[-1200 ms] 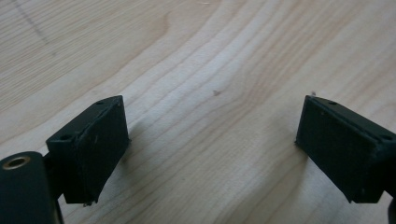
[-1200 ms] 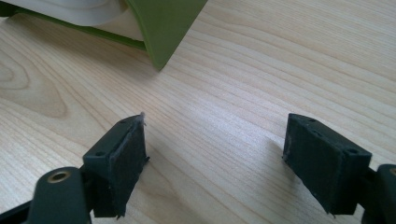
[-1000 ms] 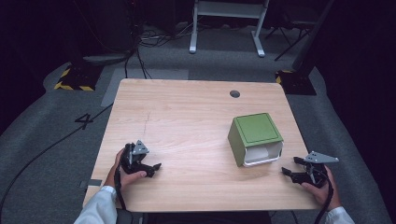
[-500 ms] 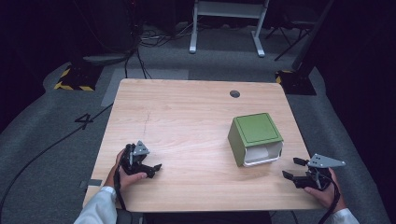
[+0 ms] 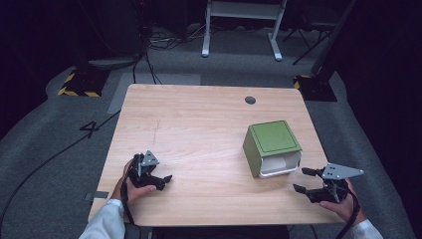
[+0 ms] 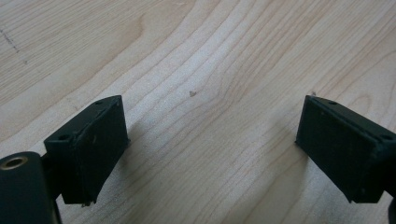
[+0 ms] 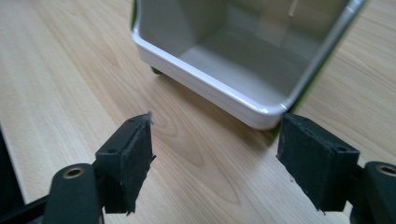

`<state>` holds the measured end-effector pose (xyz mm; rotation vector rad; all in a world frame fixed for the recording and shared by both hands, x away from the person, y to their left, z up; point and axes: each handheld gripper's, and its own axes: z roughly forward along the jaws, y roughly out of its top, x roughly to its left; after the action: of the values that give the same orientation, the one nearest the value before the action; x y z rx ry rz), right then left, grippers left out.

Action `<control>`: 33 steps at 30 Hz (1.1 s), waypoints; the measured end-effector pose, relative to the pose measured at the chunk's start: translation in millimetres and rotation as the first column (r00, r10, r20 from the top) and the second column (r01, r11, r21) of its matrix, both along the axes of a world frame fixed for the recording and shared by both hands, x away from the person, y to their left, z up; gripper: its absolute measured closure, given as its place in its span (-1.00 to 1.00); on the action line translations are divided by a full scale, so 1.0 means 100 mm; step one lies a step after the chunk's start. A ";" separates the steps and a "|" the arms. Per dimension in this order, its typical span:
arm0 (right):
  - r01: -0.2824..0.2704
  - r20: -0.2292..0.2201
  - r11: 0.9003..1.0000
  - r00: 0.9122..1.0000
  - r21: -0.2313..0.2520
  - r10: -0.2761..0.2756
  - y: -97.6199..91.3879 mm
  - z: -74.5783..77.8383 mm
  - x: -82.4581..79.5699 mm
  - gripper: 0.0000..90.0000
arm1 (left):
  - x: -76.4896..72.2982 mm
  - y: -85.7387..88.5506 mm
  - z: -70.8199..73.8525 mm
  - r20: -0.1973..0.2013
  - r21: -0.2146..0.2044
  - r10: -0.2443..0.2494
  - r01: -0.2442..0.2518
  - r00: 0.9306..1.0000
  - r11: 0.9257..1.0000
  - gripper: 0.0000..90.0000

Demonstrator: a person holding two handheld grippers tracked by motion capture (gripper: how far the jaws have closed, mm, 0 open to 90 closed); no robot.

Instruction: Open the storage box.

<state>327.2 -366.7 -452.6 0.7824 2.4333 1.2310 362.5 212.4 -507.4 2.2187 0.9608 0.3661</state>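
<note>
moved: my right gripper [image 5: 304, 180] drifted in off the table's [image 5: 199, 129] right edge, jaws just been closing, nothing between
right gripper: still fairly wide, facing the bin [image 5: 272, 147]
left gripper [image 5: 163, 180]: wide, empty, near front-left corner

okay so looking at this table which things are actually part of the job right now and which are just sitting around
In the job:
- green bin lying on its side, opening toward the person
- right gripper, jaws just been closing, nothing between them, aimed at its white rim

Just there:
- left gripper, open on bare table
- table's cable hole

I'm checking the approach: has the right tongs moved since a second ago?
Yes. The right tongs, jaws just closing on nothing, shifted left toward the green box, over the table's near edge.
</note>
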 end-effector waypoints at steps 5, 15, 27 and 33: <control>-0.019 0.006 1.000 1.000 -0.003 0.019 0.13 0.05 0.05 -0.40 | 0.00 0.00 0.00 0.000 0.000 -0.001 0.001 1.000 1.000 -0.80; -0.066 0.007 0.998 0.998 -0.020 0.066 0.38 0.09 0.14 -0.37 | 0.00 0.00 0.00 0.000 0.000 0.000 0.000 1.000 1.000 -0.80; -0.114 -0.031 0.992 0.993 -0.057 0.112 0.64 0.00 0.26 -0.32 | 0.00 0.00 0.00 0.001 0.000 -0.001 0.001 1.000 1.000 -0.80; -0.116 -0.046 0.991 0.993 -0.064 0.113 0.72 -0.04 0.31 -0.29 | 0.00 0.00 0.00 0.000 0.000 -0.001 0.001 1.000 1.000 -0.80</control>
<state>358.7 -294.4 -456.9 0.6655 2.5711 1.1780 362.5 212.5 -507.4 2.2190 0.9603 0.3657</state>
